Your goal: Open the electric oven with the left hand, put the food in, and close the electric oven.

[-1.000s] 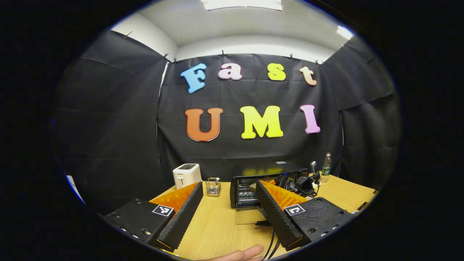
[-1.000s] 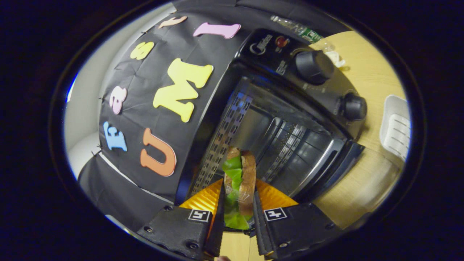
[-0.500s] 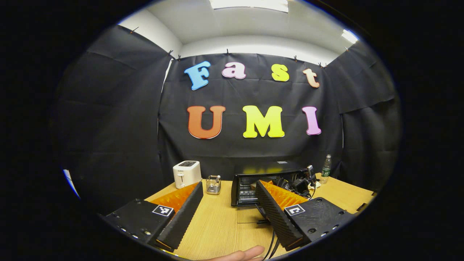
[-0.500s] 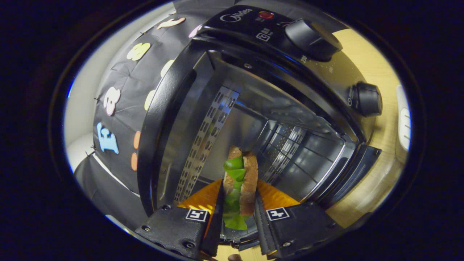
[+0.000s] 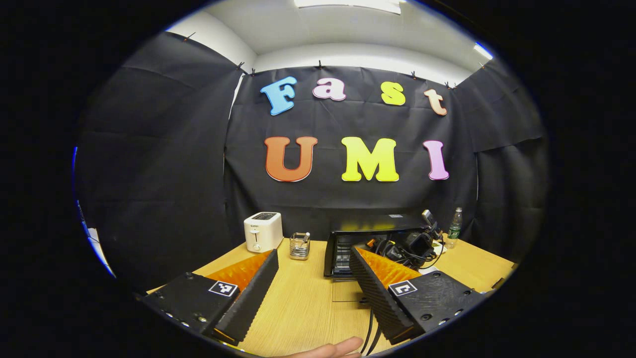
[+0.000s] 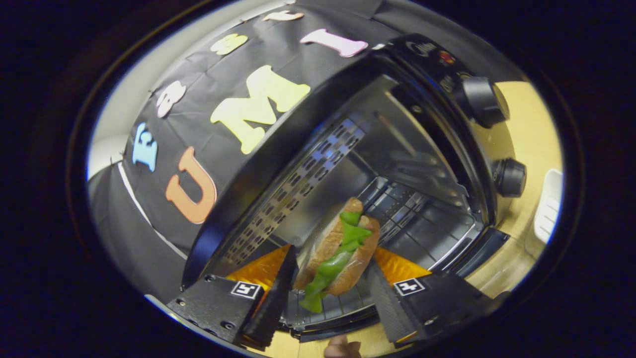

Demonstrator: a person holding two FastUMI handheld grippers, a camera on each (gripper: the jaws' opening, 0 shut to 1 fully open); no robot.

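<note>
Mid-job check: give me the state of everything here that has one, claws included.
Black electric oven: door open, folded down.
Sandwich with green lettuce: tilted at the oven mouth between the right claw's fingers; contact unclear.
Right claw: fingers spread.
Left claw: open, empty.
White toaster: upright.
Clear bottle: upright.

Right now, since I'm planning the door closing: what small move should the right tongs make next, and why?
Probably back the right tongs straight out: they stand open, and the lettuce-filled bread sandwich seems to rest inside the open black electric oven.
</note>
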